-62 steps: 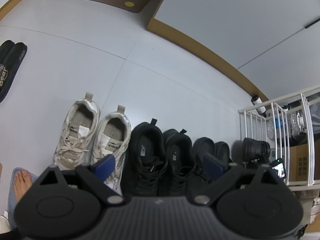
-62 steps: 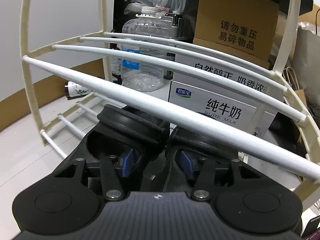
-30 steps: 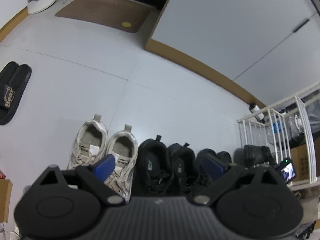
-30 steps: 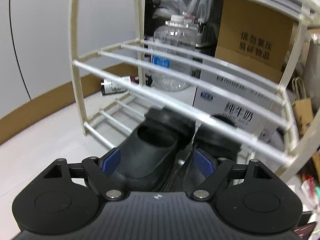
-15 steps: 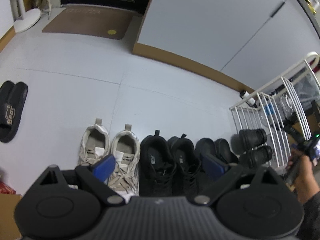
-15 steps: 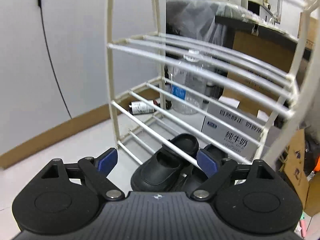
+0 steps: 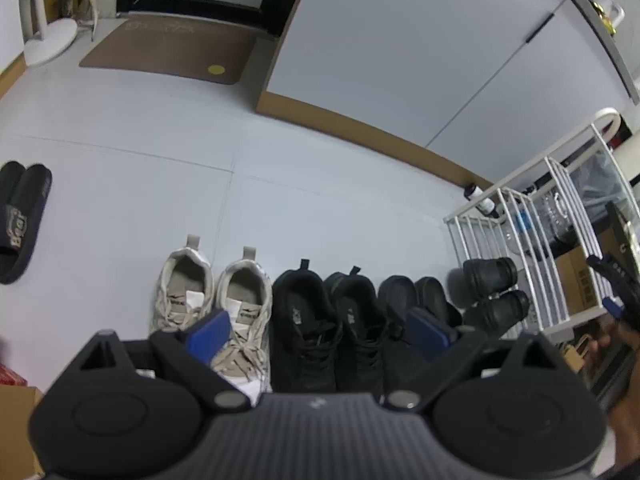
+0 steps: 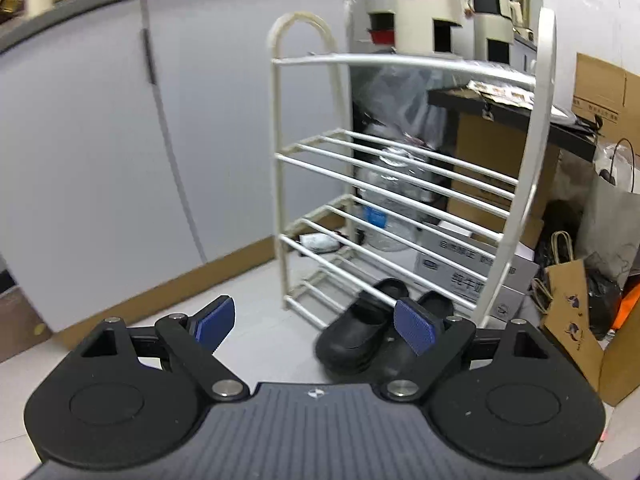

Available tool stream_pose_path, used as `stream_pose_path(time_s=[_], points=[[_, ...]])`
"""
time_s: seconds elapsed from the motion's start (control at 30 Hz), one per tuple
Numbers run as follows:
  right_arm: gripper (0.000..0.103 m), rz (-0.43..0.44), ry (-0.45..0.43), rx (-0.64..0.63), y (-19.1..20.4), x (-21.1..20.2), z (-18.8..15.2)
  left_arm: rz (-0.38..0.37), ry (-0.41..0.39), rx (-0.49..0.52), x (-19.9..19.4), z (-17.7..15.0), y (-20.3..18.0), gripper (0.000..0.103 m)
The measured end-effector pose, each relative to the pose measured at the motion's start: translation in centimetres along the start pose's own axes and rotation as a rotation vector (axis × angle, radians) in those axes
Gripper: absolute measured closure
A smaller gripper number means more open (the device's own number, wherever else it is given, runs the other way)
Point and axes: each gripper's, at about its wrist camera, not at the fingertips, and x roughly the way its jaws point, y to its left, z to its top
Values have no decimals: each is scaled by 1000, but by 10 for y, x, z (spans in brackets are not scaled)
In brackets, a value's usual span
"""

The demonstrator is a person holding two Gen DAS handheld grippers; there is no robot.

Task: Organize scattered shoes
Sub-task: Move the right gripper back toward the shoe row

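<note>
Two black clogs (image 8: pixel 362 330) sit beyond the empty right gripper (image 8: pixel 314 324).

The left wrist camera looks steeply down from well above onto a row of shoes (image 7: pixel 304 320) on the floor, with the white rack (image 7: pixel 532 248) at three o'clock. The right wrist camera faces that same rack (image 8: pixel 400 184) from nearby, angled gently down; both see the black clogs (image 8: pixel 360 332) on its bottom shelf.

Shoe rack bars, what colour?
White to cream; the shoe rack shows best in the right wrist view.
</note>
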Motion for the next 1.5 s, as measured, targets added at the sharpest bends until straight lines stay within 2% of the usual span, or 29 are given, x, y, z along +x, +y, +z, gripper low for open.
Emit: stream_pose_path(time_s=[0.1, 0.17, 0.27, 0.43, 0.53, 0.67, 0.9, 1.17, 1.37, 1.5], points=[[13, 60, -5, -4, 21, -24, -9, 25, -1, -1, 1, 0, 7, 7], [13, 137, -27, -7, 33, -43, -12, 46, -5, 5, 1, -1, 11, 7], [9, 242, -79, -103, 59, -72, -21, 61, -5, 22, -1, -3, 12, 7], [9, 337, -87, -178, 85, -104, -42, 26, 21, 100, -7, -3, 9, 6], [9, 374, -75, -223, 97, -122, -53, 50, 28, 137, -9, -7, 8, 6], [9, 390, -79, -290, 107, -138, -59, 68, 53, 174, -7, -15, 9, 6], [9, 384, -116, -318, 111, -155, -62, 97, 88, 231, -6, -31, 15, 6], [9, 402, -48, -375, 115, -152, -78, 114, 101, 265, -9, -40, 24, 6], [9, 419, 12, -417, 130, -146, -103, 113, 95, 258, -14, -37, 34, 6], [9, 423, 32, -393, 135, -143, -123, 120, 101, 248, -15, -34, 43, 6]])
